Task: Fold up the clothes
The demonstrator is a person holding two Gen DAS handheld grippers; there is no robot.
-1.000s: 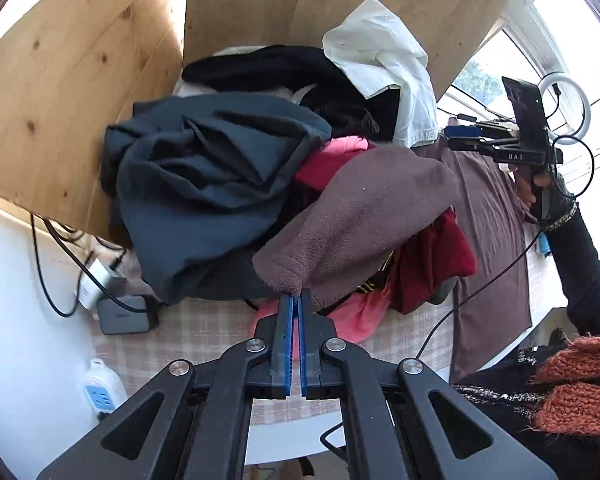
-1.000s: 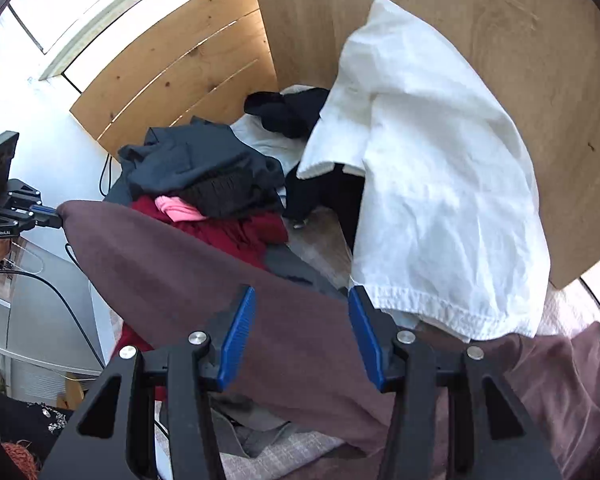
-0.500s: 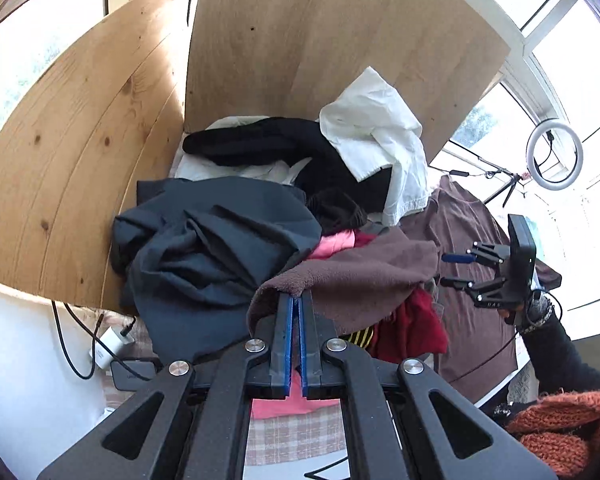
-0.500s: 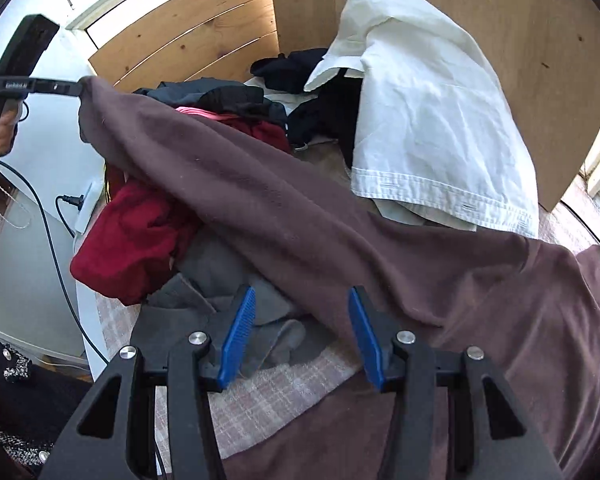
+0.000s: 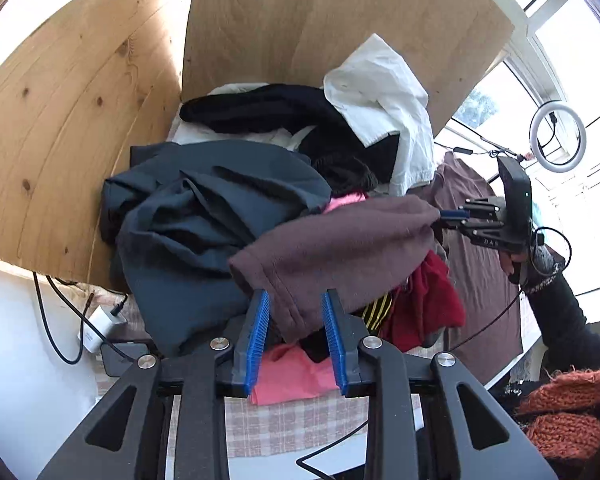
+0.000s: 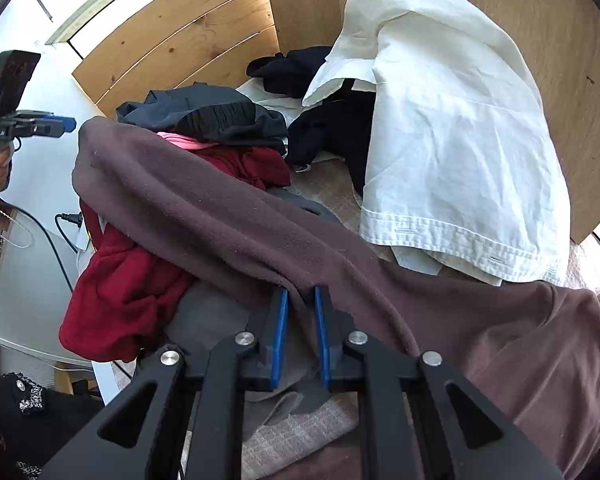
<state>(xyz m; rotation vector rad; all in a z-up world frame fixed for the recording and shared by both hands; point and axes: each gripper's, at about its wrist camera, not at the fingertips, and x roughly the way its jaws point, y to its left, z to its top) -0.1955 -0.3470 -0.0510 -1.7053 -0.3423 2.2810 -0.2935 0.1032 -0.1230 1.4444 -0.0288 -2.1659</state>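
Note:
A brown fleece garment [image 5: 340, 248] lies stretched over the heap of clothes, its body spread on the table at the right [image 6: 540, 340]. My left gripper [image 5: 294, 296] has its jaws opening. The garment's cuff hangs loose between the blue pads, and neither pad presses on it. In the right wrist view the left gripper [image 6: 66, 124] sits just off the garment's far end. My right gripper [image 6: 300, 292] has its jaws closing on a fold of the brown garment's [image 6: 220, 208] edge, pads narrow with cloth between them. The left wrist view shows the right gripper [image 5: 454, 216] at the sleeve's other end.
The heap holds a dark blue-grey garment [image 5: 204, 216], a white shirt [image 6: 452, 120], black clothes [image 5: 260, 112], a red garment [image 6: 128, 288] and a pink one [image 5: 296, 372]. Wooden boards [image 5: 80, 120] stand behind. A charger with cables [image 5: 100, 326] lies left; a ring light [image 5: 558, 136] stands right.
My left jaws, shut on the brown cuff before, have come apart and let it go. My right gripper has dropped to the garment's edge and narrowed from wide open onto it.

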